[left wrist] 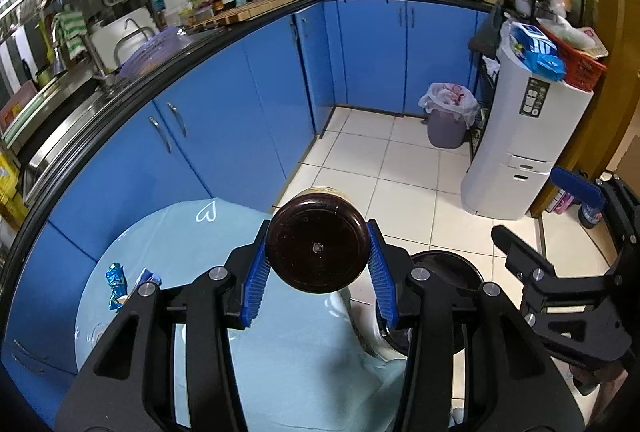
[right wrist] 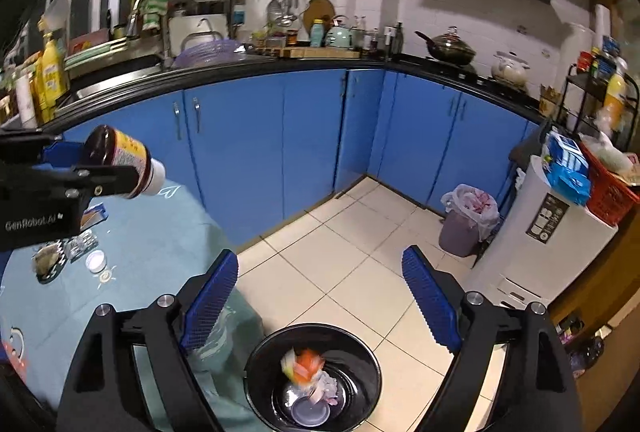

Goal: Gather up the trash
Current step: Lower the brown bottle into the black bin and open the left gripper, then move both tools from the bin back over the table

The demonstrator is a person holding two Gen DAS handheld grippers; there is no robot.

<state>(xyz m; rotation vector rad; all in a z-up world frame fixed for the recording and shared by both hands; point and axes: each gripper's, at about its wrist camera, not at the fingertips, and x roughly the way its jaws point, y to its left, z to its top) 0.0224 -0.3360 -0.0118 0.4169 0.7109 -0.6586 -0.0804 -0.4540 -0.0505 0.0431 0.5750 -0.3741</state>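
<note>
Two views: left wrist showed the left gripper (left wrist: 318, 256) clenched on a dark jar (left wrist: 318, 244) above the counter (left wrist: 176, 244), beside the black bin (left wrist: 440, 272). Right wrist showed the right gripper (right wrist: 320, 296) released, fingers empty over the bin (right wrist: 312, 380), a blurred orange scrap (right wrist: 304, 364) inside. Best carry the jar over the rim before letting go.

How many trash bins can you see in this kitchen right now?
2. A black round bin stands on the floor by the table, right below the open right gripper. A purple bin with a white bag liner stands beside the white appliance. Others may be hidden.
</note>
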